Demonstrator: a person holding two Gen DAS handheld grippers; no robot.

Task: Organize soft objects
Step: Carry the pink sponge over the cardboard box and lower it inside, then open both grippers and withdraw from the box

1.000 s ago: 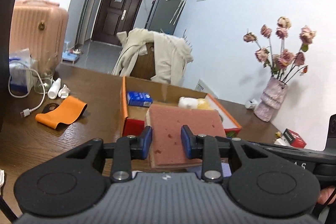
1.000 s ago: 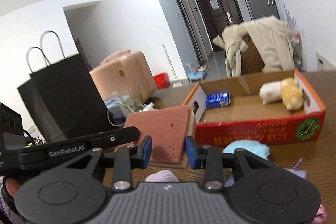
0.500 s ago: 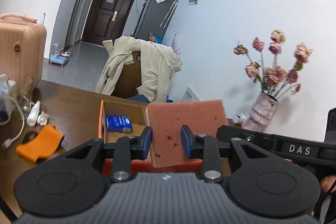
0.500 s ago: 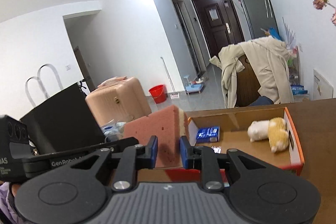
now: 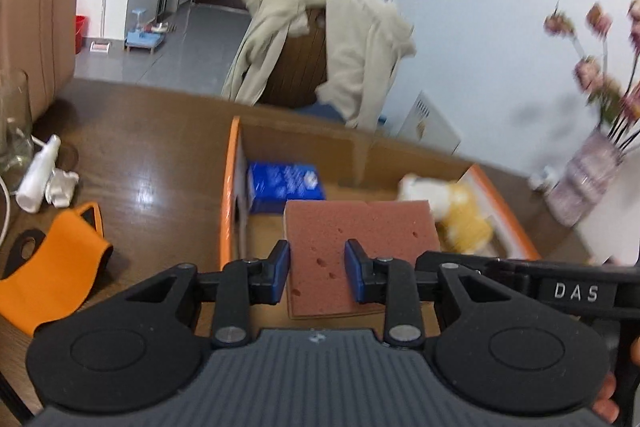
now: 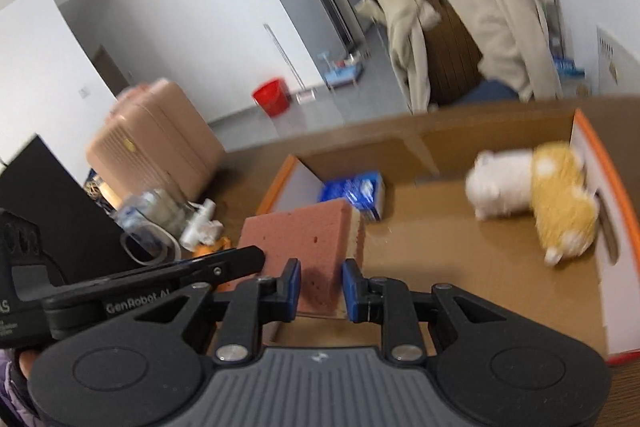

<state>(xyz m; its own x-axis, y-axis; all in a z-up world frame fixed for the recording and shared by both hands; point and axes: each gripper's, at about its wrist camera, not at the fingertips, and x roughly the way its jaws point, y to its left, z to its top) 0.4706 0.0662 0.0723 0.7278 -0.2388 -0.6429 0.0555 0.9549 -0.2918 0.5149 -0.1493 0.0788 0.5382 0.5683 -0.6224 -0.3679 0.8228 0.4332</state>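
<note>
Both grippers clamp the same pink sponge (image 5: pixel 356 247), held in the air over the open cardboard box (image 5: pixel 230 187). Left gripper (image 5: pixel 318 269): blue pads pressed on the sponge's near end, one each side. Right gripper (image 6: pixel 320 285): pads also squeezed onto the sponge (image 6: pixel 316 239), gripping its edge; the yellowish underside layer shows on that side. From the right wrist camera the left gripper's black body crosses in at lower left, just beside the sponge.

The sponge sits tilted, above the box's near-left part, not touching the floor of the box as far as I can tell.

Inside the box: a blue packet (image 5: pixel 284 183) at the far-left corner, and a white-and-yellow plush toy (image 6: pixel 532 199) lying against the right wall. Sponge is apart from both.

On the wooden table (image 5: pixel 160 163) left of the box: an orange fabric piece (image 5: pixel 52 267), a small white spray bottle (image 5: pixel 38 173), and a glass (image 5: pixel 12 131) at the edge of view. Vase of dried flowers (image 5: pixel 588 179) is on the table to the right of the box, blurred. Behind the table, a chair with a beige coat (image 5: pixel 352 55) draped over it; a pink suitcase (image 6: pixel 156 143) stands on the floor to the left.
</note>
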